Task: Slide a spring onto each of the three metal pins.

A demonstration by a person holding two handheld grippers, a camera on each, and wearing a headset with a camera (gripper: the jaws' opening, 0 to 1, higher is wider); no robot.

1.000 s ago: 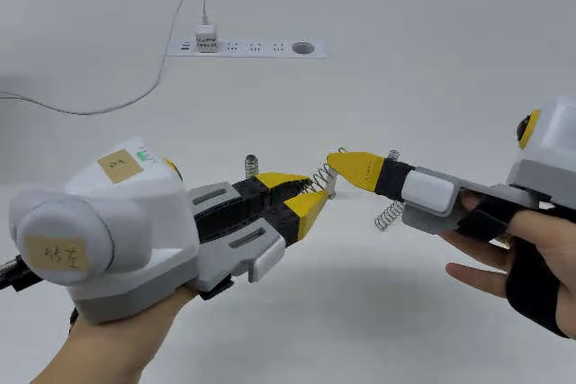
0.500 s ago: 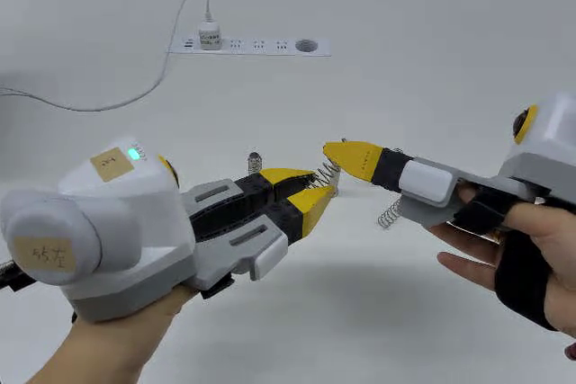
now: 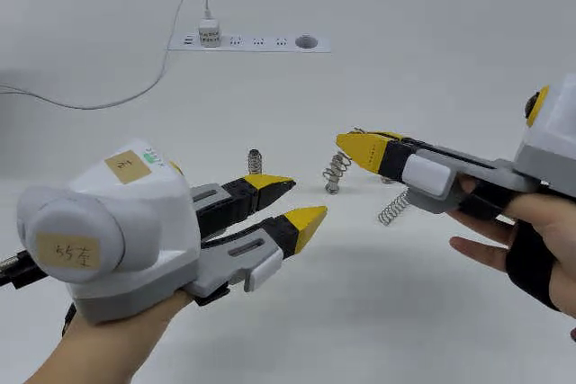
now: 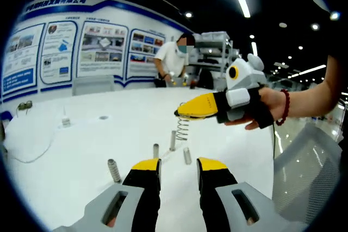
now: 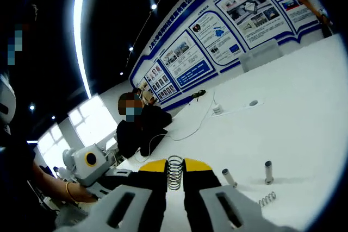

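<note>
under the right gripper (image 3: 349, 143) tip: a spring (image 3: 337, 171) is held clamped at its upper end, long axis near upright, slightly tilted.
pin (image 4: 173, 140): stood just beside the spring's lower end, mid-tabletop; whether threaded cannot be told.
left gripper (image 3: 306, 198): spread wide, empty, pointed toward that pin.

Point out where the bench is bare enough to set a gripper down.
Free: the near bench between the left gripper and right gripper bodies, and the wide stretch from the power strip to the pins. Crowded: around the pins, with the held spring and a loose spring.
</note>
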